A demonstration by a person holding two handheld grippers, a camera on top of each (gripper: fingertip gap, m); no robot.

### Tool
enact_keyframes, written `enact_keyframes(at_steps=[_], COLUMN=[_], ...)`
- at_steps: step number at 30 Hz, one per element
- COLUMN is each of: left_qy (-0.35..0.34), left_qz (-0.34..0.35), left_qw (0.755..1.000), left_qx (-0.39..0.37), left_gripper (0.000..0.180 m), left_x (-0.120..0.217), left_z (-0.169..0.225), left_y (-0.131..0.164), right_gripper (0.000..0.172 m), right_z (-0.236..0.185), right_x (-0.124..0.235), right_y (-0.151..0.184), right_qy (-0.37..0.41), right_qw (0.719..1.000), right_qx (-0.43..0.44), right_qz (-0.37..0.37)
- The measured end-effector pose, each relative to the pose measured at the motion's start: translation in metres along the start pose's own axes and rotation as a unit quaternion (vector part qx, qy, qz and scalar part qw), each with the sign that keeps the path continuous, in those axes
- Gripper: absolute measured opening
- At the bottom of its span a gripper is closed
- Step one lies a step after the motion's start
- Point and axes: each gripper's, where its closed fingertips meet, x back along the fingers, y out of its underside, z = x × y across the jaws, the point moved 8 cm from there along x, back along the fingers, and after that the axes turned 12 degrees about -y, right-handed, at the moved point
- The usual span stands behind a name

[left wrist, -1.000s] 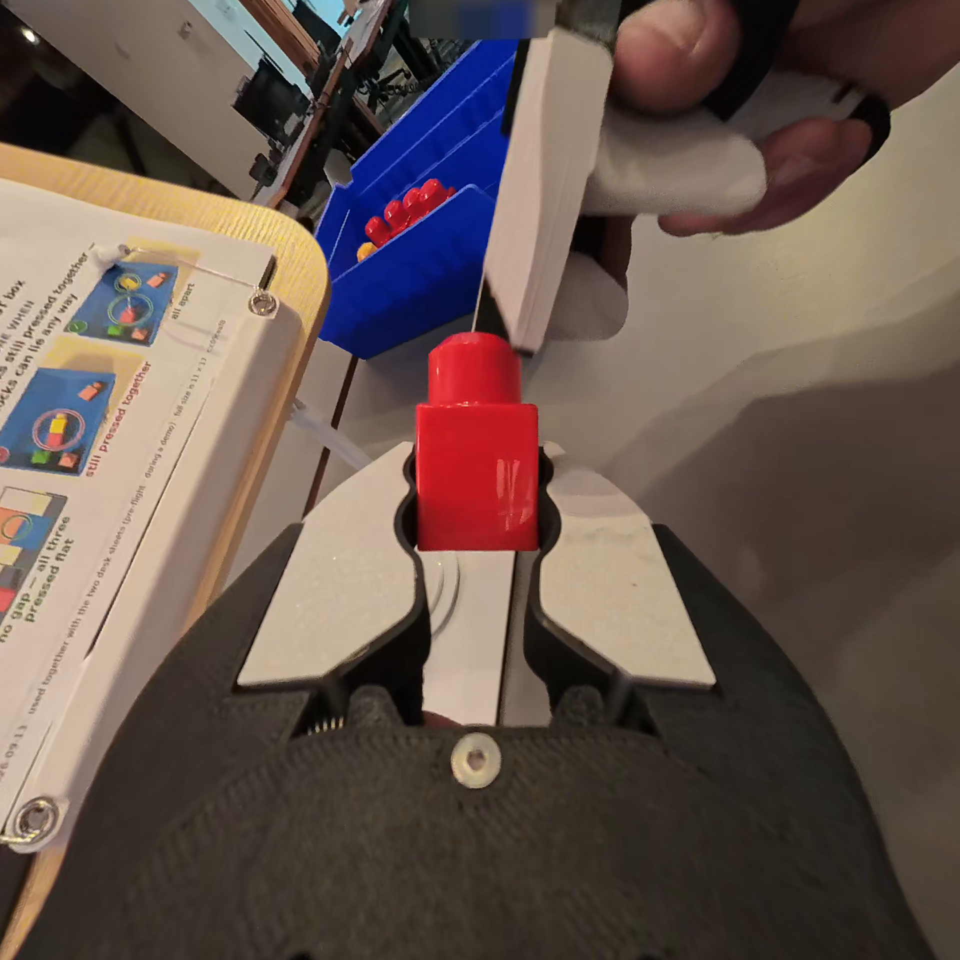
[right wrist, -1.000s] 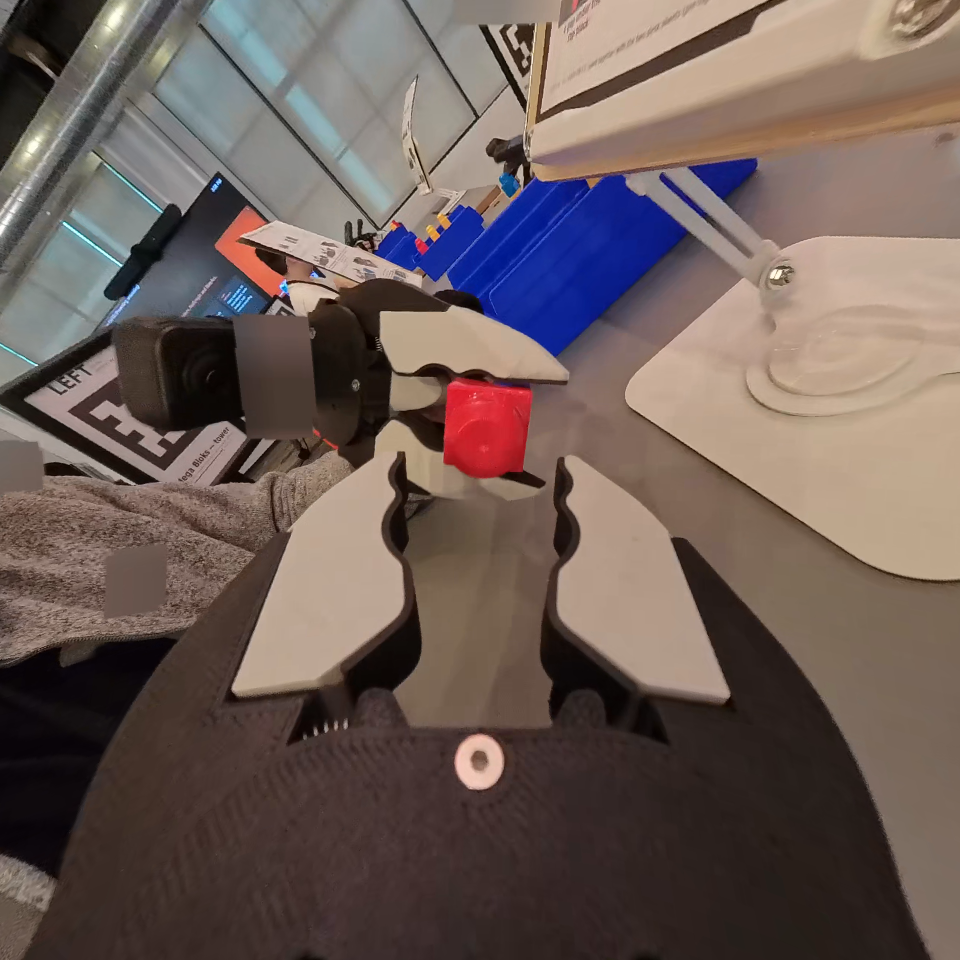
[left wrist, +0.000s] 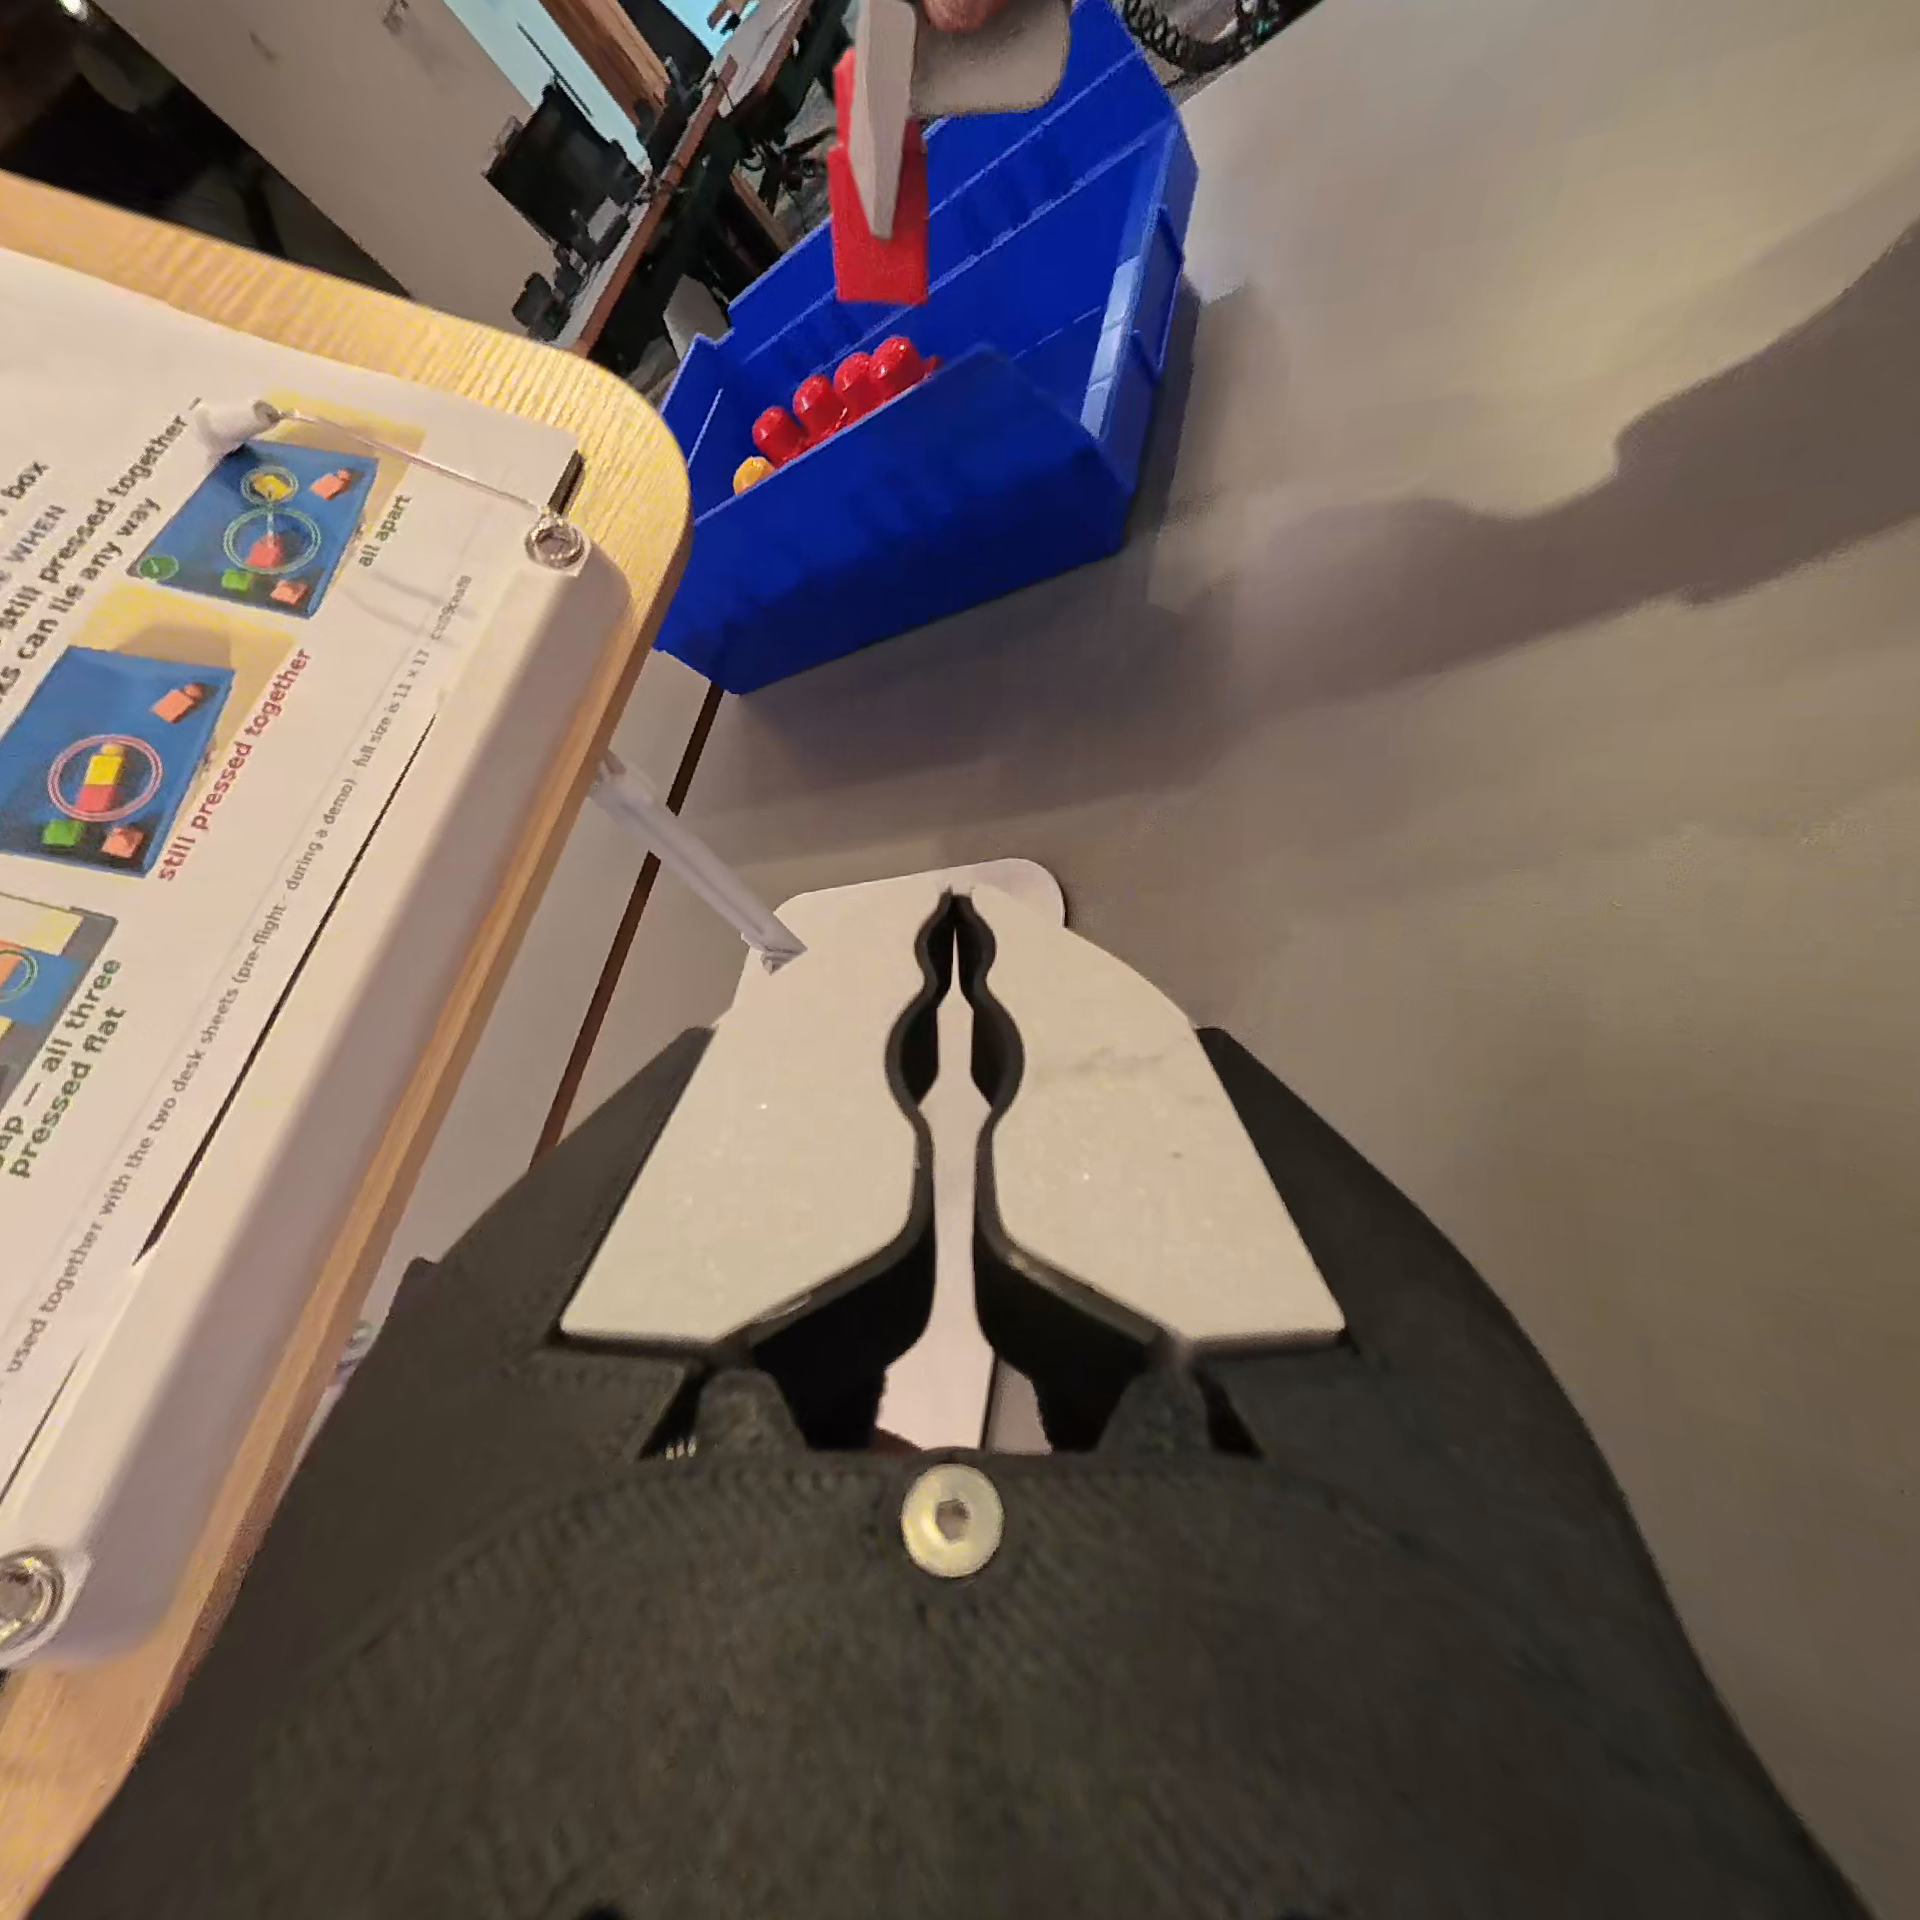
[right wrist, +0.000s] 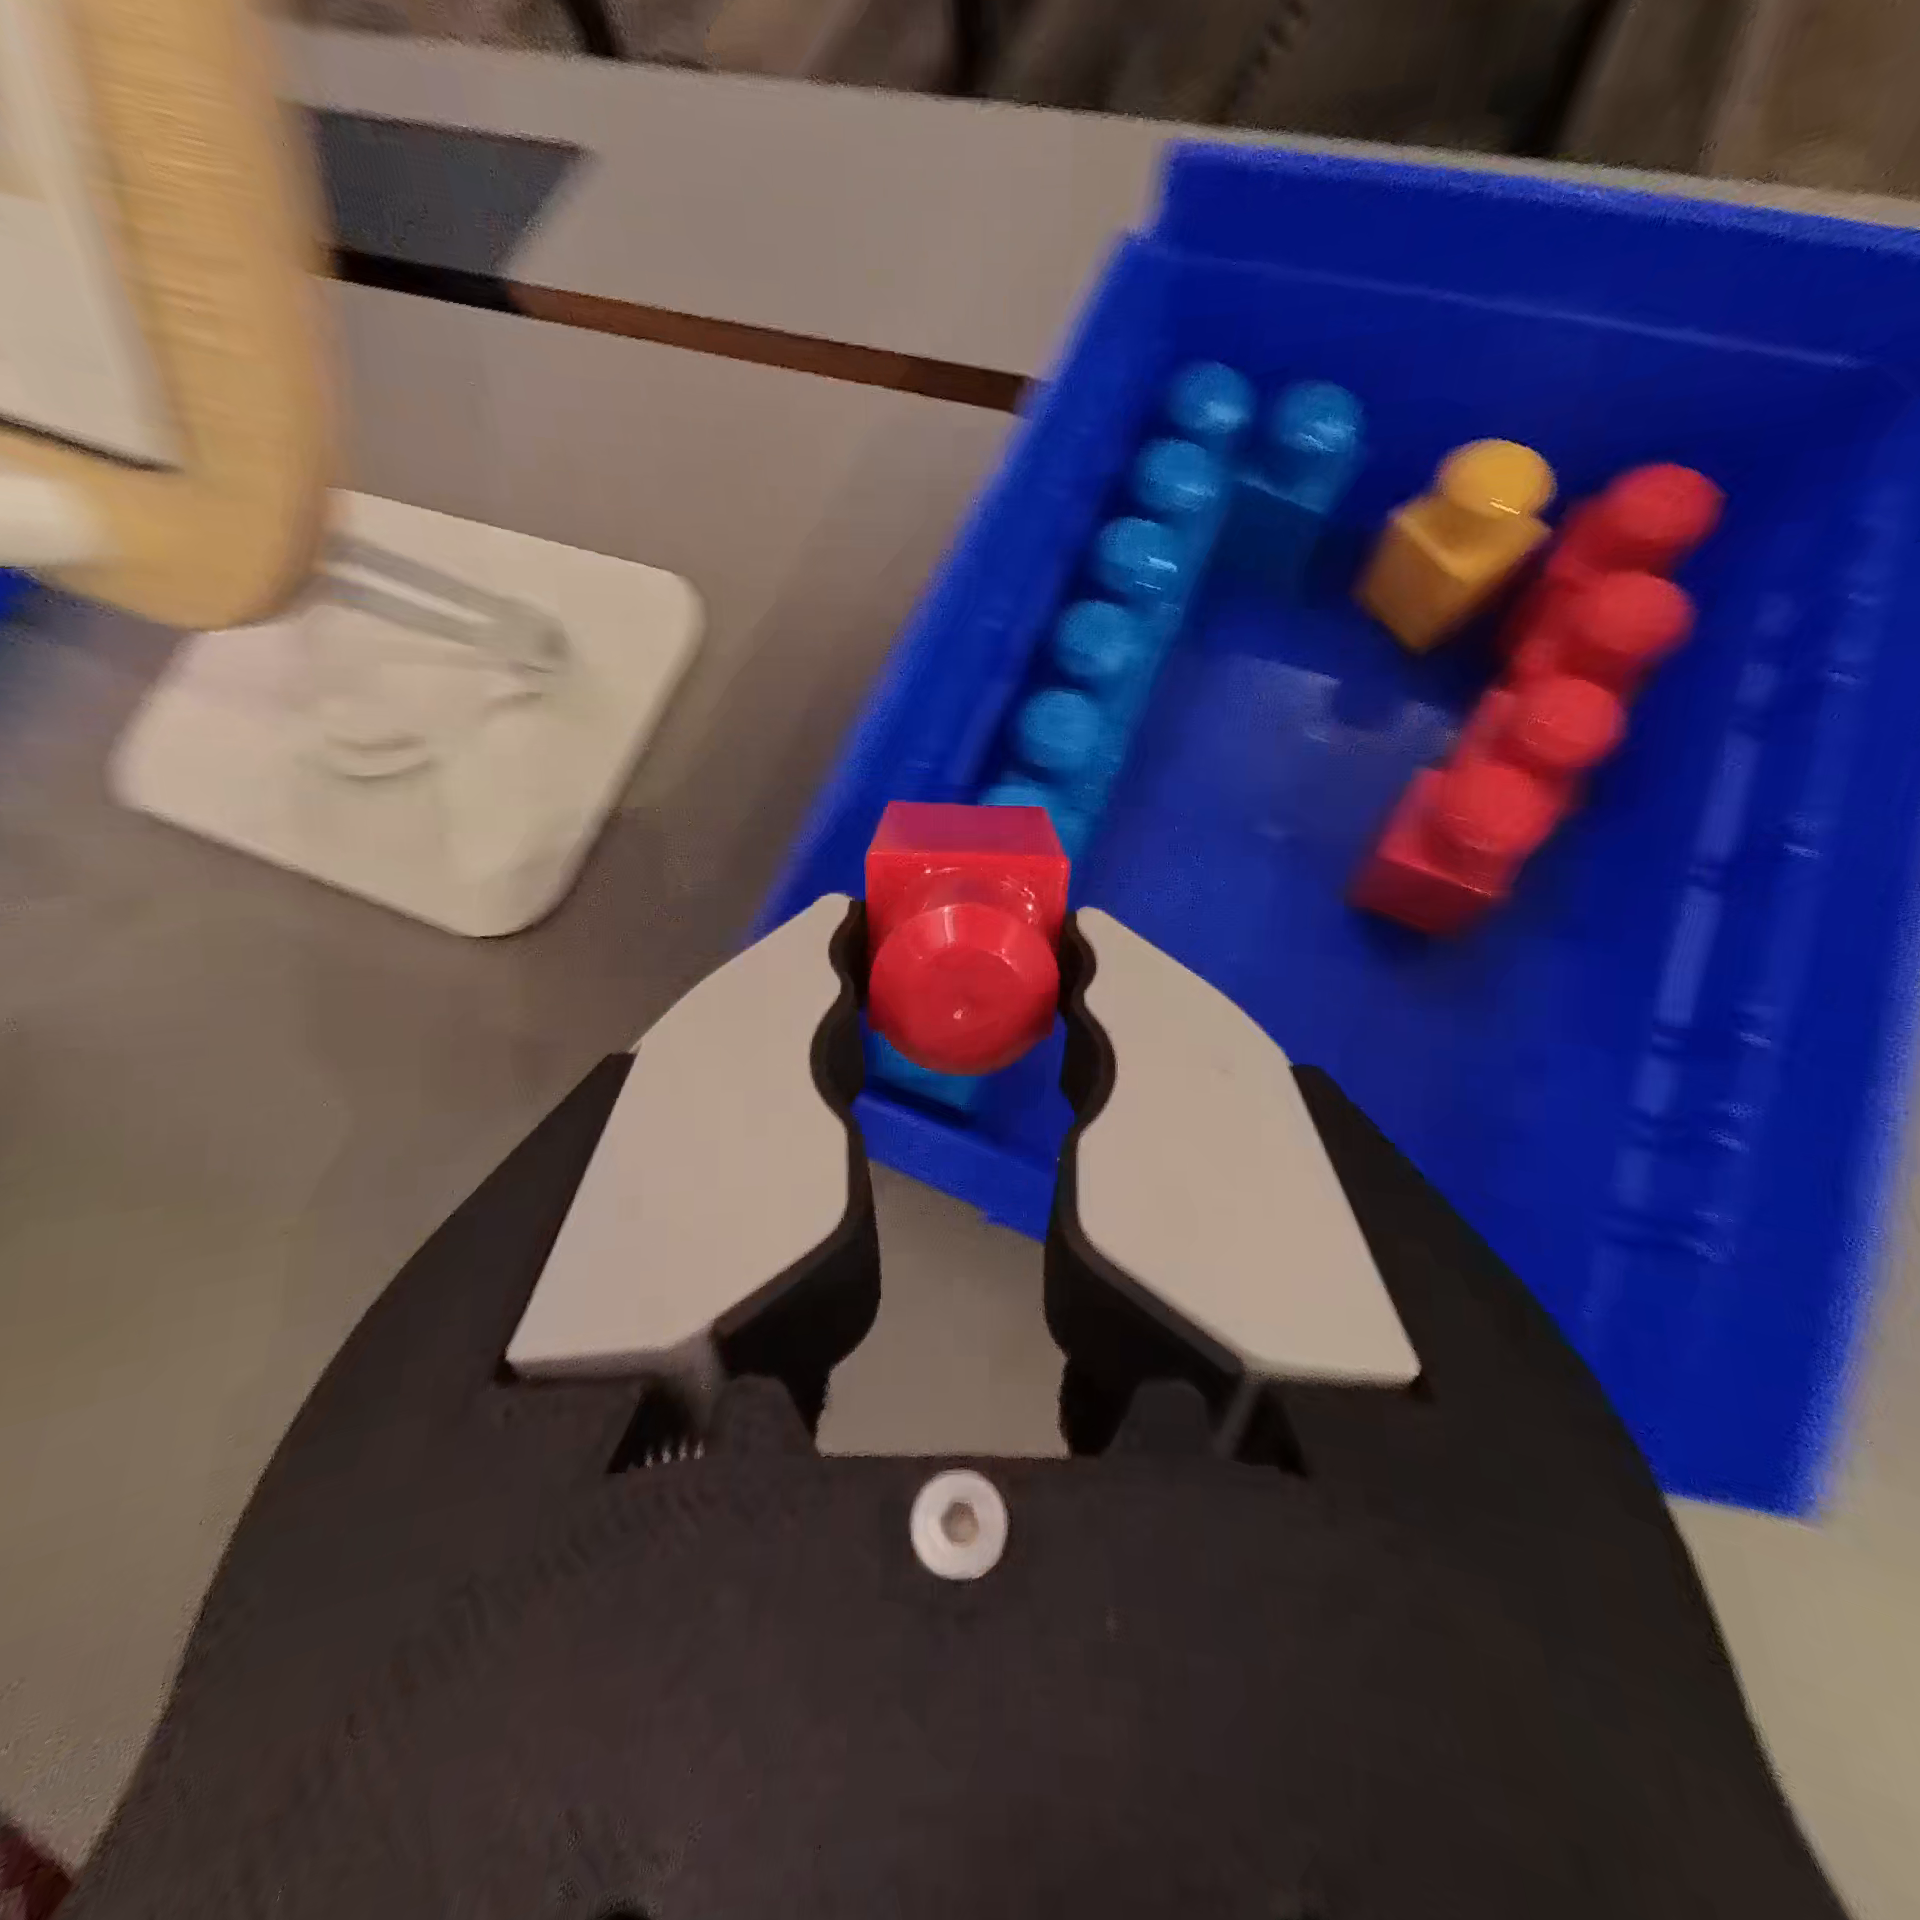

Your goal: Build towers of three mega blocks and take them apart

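1. A red block point(right wrist: 966, 935) sits centre frame in the right wrist view, stud toward the camera, clamped between the right gripper point(right wrist: 964, 940) fingertips, which press on both its sides.
2. In the left wrist view the same block point(left wrist: 878, 244) hangs at the top over the blue bin point(left wrist: 914, 540).
3. The left gripper point(left wrist: 954, 909) is closed, tips meeting on nothing, over a white base point(left wrist: 1029, 878).
4. In the bin: a blue row point(right wrist: 1132, 623), a yellow block point(right wrist: 1455, 551), a red row point(right wrist: 1538, 707).
5. Left side: an instruction sheet point(left wrist: 208, 727) on a wooden board point(left wrist: 582, 416), above the grey table point(left wrist: 1455, 935).
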Motion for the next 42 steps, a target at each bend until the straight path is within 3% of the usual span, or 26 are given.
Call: enact_keyframes(at_steps=[1, 5, 10, 22, 29, 34, 37, 41, 42], left_qy=[-0.002, -0.004, -0.003, 0.008, 0.015, 0.016, 0.015, 0.015, 0.012], left_qz=[-0.003, -0.007, -0.012, -0.015, -0.019, -0.02, -0.019, -0.016, -0.015], left_qw=[1.0, 1.0, 1.0, 0.999, 0.999, 0.999, 0.999, 0.999, 0.999], left_qx=[0.007, 0.024, 0.022, 0.027, 0.028, 0.029, 0.031, 0.034, 0.033], left_gripper=[0.0, 0.0, 0.0, 0.0, 0.0, 0.0, 0.0, 0.0, 0.0], left_x=[0.0, -0.001, 0.0, -0.001, -0.003, -0.003, -0.002, -0.002, -0.002], left_z=[-0.001, -0.005, -0.006, -0.005, -0.004, -0.004, -0.005, -0.005, -0.005], left_y=[0.001, 0.005, 0.006, 0.008, 0.008, 0.008, 0.008, 0.008, 0.008], right_gripper=[0.035, 0.036, 0.036, 0.036, 0.048, 0.045, 0.034, 0.0, 0.0], right_z=[0.015, 0.061, 0.087, 0.124, 0.121, 0.108, 0.084, 0.03, 0.013], right_x=[0.001, -0.009, -0.034, -0.06, -0.058, -0.039, -0.021, -0.005, -0.005], right_y=[0.0, 0.002, 0.005, 0.021, 0.017, 0.007, -0.001, -0.004, -0.002], right_qy=[0.033, 0.103, 0.127, 0.162, 0.176, 0.196, 0.202, 0.186, 0.179], right_qw=[0.999, 0.99, 0.977, 0.957, 0.953, 0.958, 0.967, 0.978, 0.978], right_qx=[-0.007, -0.036, -0.06, -0.104, -0.089, -0.065, -0.025, 0.062, 0.085], right_qz=[-0.018, -0.093, -0.16, -0.218, -0.229, -0.201, -0.155, -0.075, -0.058])
